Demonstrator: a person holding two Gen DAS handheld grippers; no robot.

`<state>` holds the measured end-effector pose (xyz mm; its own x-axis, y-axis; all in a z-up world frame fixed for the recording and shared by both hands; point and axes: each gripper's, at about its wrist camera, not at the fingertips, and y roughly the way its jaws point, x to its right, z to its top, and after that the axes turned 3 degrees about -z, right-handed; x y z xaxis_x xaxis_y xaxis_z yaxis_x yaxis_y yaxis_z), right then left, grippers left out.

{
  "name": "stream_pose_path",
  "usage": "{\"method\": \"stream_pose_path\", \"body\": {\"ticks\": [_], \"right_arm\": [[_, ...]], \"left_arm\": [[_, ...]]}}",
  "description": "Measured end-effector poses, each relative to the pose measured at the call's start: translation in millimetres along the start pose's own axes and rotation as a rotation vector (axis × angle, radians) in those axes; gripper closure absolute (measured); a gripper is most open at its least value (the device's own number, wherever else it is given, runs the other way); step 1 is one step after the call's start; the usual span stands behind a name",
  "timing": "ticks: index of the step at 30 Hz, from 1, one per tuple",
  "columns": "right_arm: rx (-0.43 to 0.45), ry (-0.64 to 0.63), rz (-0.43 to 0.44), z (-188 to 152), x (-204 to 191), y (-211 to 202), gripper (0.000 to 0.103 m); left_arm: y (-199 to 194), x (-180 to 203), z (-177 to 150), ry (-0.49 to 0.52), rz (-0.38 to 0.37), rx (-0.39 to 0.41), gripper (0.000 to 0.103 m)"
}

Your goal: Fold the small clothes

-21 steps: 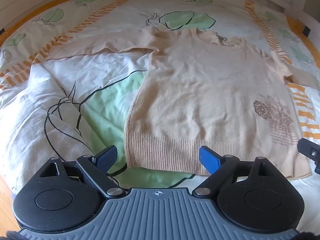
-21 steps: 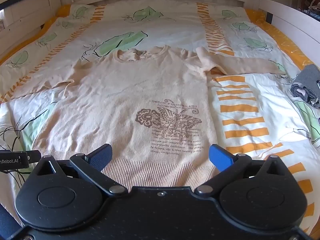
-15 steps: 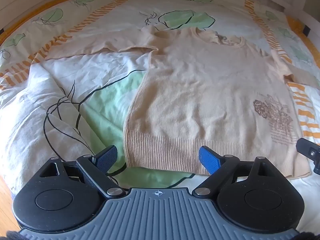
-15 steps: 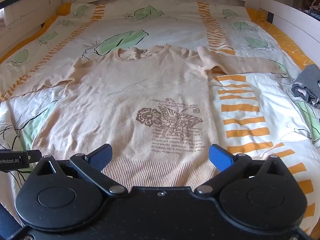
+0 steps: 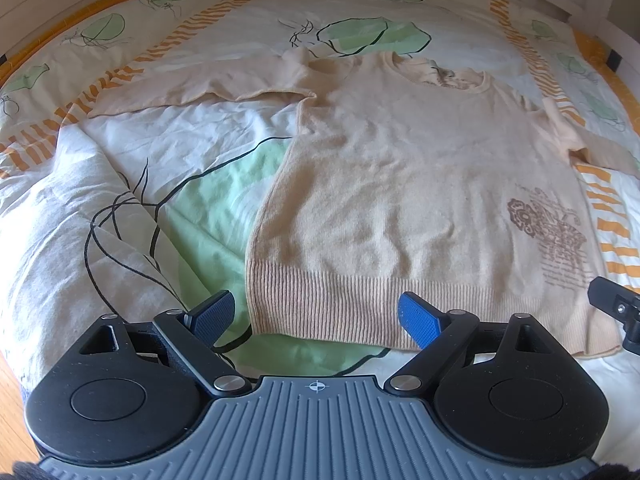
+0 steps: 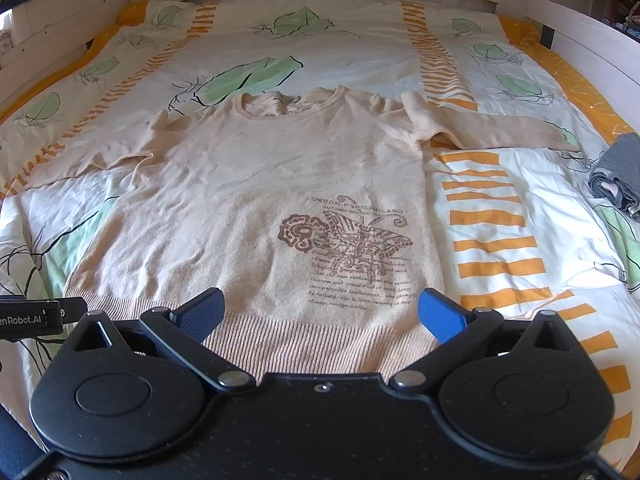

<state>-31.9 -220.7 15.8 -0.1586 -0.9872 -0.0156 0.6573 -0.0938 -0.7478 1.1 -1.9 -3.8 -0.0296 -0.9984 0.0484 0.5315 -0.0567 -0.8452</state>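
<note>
A cream knit sweater (image 5: 400, 184) (image 6: 256, 200) lies flat and face up on the bed, both sleeves spread sideways, a brown butterfly print (image 6: 348, 240) near its hem. My left gripper (image 5: 316, 318) hovers open over the sweater's left hem corner, with the ribbed hem showing between its blue pads and untouched by them. My right gripper (image 6: 320, 312) stands open above the hem's right part, its pads wide apart and holding nothing. Each gripper's edge peeks into the other's view.
The bed cover (image 6: 500, 216) is white with green leaves and orange stripes. A folded grey garment (image 6: 618, 168) lies at the right edge. White bed rails (image 6: 580, 36) run along the back and right. Wooden floor (image 5: 10, 392) shows lower left.
Both grippers have drifted slightly forward toward the sweater's hem; the sweater has not moved and both stay open.
</note>
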Motion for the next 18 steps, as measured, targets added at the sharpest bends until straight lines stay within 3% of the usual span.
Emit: {"method": "stream_pose_path", "body": {"ticks": [18], "right_arm": [[-0.01, -0.001, -0.002, -0.1, -1.6, 4.2, 0.001]], "left_arm": [[5.8, -0.4, -1.6, -0.014, -0.02, -0.007, 0.014]]}}
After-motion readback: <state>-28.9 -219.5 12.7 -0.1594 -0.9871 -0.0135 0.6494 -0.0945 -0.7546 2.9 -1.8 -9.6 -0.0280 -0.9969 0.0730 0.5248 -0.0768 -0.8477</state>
